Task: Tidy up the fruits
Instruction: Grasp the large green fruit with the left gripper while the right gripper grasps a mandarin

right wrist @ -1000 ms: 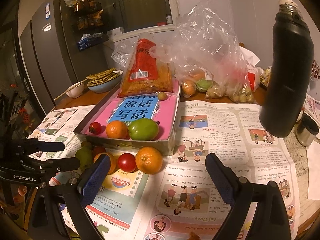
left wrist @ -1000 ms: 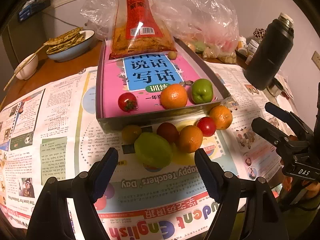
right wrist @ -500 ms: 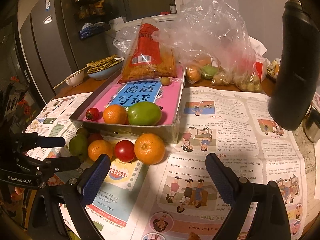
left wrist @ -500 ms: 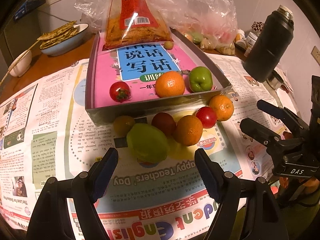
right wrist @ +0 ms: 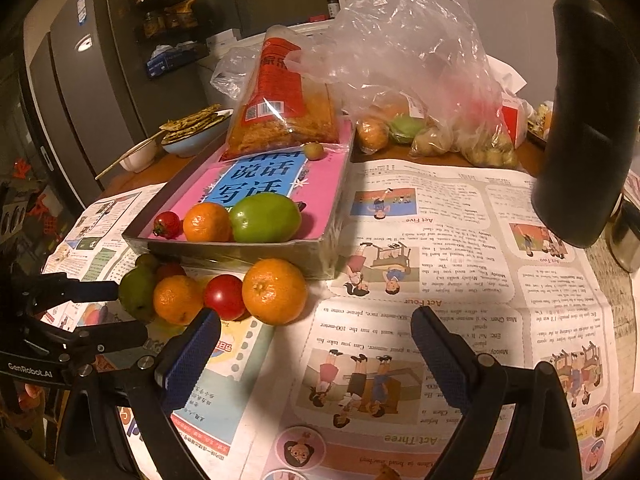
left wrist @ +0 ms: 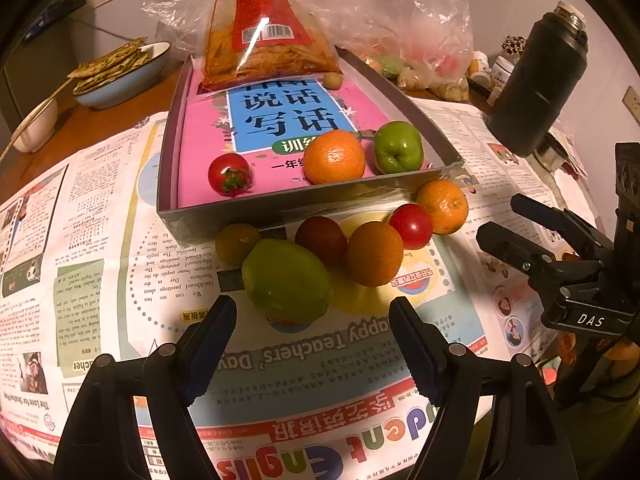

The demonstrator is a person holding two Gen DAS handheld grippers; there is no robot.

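A grey tray (left wrist: 280, 210) lined with a pink book holds a tomato (left wrist: 229, 173), an orange (left wrist: 334, 156) and a green fruit (left wrist: 398, 147). In front of it on the newspaper lie a big green fruit (left wrist: 286, 278), a yellowish fruit (left wrist: 236, 242), a dark red fruit (left wrist: 320, 238), two oranges (left wrist: 374, 254) (left wrist: 443, 206) and a red tomato (left wrist: 411, 226). My left gripper (left wrist: 312, 316) stands open just short of the big green fruit. My right gripper (right wrist: 314, 330) is open, empty, just below the nearest orange (right wrist: 274, 290).
A black flask (left wrist: 536, 80) stands at the right. A snack bag (left wrist: 262, 36) leans on the tray's far end, with a clear plastic bag of produce (right wrist: 420, 92) behind. A bowl of flatbread (left wrist: 120, 74) sits far left. The table edge runs close below both grippers.
In both views the fruits have grown larger and closer. The right gripper has sunk a little toward the nearest orange. Both stay open.
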